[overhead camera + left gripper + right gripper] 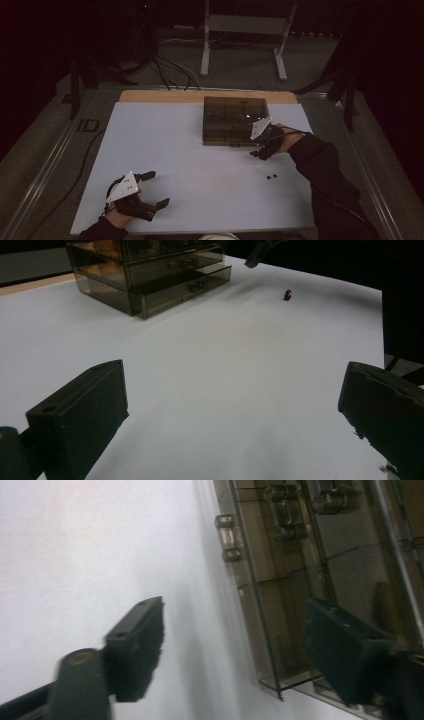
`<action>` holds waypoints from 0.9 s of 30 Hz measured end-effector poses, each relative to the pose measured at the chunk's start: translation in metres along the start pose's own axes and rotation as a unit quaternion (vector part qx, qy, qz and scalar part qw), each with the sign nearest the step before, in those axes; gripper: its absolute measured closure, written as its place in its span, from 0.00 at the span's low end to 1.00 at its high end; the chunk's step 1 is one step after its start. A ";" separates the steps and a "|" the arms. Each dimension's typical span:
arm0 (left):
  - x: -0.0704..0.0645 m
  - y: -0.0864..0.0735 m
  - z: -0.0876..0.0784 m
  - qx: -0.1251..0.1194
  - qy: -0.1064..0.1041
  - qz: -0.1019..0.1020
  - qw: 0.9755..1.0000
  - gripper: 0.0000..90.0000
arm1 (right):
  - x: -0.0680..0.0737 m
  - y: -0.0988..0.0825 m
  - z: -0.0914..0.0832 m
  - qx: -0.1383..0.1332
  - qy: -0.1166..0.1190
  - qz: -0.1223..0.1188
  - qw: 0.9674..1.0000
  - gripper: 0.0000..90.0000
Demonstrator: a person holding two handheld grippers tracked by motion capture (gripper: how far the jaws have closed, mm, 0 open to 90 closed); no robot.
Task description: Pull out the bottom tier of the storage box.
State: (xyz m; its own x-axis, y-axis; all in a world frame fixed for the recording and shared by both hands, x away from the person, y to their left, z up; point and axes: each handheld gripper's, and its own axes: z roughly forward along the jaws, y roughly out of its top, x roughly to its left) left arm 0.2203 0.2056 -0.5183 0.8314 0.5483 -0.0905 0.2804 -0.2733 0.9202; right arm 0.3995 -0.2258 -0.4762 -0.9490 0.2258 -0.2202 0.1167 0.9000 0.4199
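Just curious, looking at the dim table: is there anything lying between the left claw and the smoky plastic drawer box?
No. In the high view, bare white tabletop separates the left claw from the drawer box; the left gripper view agrees.

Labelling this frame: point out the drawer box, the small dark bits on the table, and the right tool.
drawer box (pixel 234 107), high view, on its smoky top panel
small dark bits (pixel 271 176), high view, on the pair lying on the white tabletop
right tool (pixel 260 152), high view, between its tips

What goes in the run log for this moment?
right gripper: open, at smoky transparent plastic drawer box front | left gripper: open, empty | small dark object: on white table
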 end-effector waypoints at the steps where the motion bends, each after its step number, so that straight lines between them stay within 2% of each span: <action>1: 0.000 0.000 0.000 0.001 0.000 0.000 1.000 0.01 | -0.001 0.000 0.001 -0.001 -0.006 -0.004 1.000 0.37; 3: 0.000 0.000 0.000 0.002 0.000 0.000 1.000 0.01 | -0.003 0.000 0.002 -0.002 -0.009 -0.009 1.000 0.44; 5: 0.000 0.000 0.000 0.000 0.000 0.001 1.000 0.01 | -0.005 0.000 0.004 -0.007 -0.009 -0.027 1.000 0.52; 6: 0.000 0.000 -0.001 0.000 -0.001 0.001 1.000 0.01 | -0.007 0.000 0.005 -0.008 -0.013 -0.047 0.999 0.56; 7: 0.000 0.000 -0.001 0.000 -0.001 0.001 1.000 0.01 | -0.007 0.000 0.005 -0.008 -0.013 -0.047 0.999 0.56; 8: 0.000 -0.001 0.000 0.001 0.000 -0.001 1.000 0.01 | -0.010 0.000 0.007 -0.007 -0.010 -0.062 0.998 0.64; 10: 0.000 0.000 0.000 0.001 0.000 -0.001 1.000 0.01 | -0.014 0.000 0.010 -0.007 0.001 -0.065 0.998 0.70; 16: 0.001 0.000 -0.001 -0.001 0.001 -0.002 1.000 0.01 | -0.021 0.002 0.022 0.010 0.022 -0.079 0.997 0.79; 19: 0.000 -0.001 0.000 0.000 0.000 -0.001 1.000 0.01 | -0.022 0.003 0.025 0.012 0.018 -0.083 0.996 0.82; 21: 0.001 -0.001 0.000 0.000 0.000 -0.002 1.000 0.01 | -0.023 0.004 0.030 0.014 0.026 -0.092 0.995 0.85; 27: 0.001 -0.001 0.000 0.001 0.001 -0.001 1.000 0.01 | -0.023 0.004 0.039 0.031 0.025 -0.100 0.994 0.86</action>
State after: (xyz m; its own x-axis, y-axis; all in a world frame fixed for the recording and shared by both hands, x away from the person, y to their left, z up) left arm 0.2203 0.2065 -0.5190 0.8298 0.5506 -0.0912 0.2828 -0.2739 0.9192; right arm 0.4336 -0.2130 -0.5043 -0.9684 0.0218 -0.2484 -0.0599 0.9466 0.3168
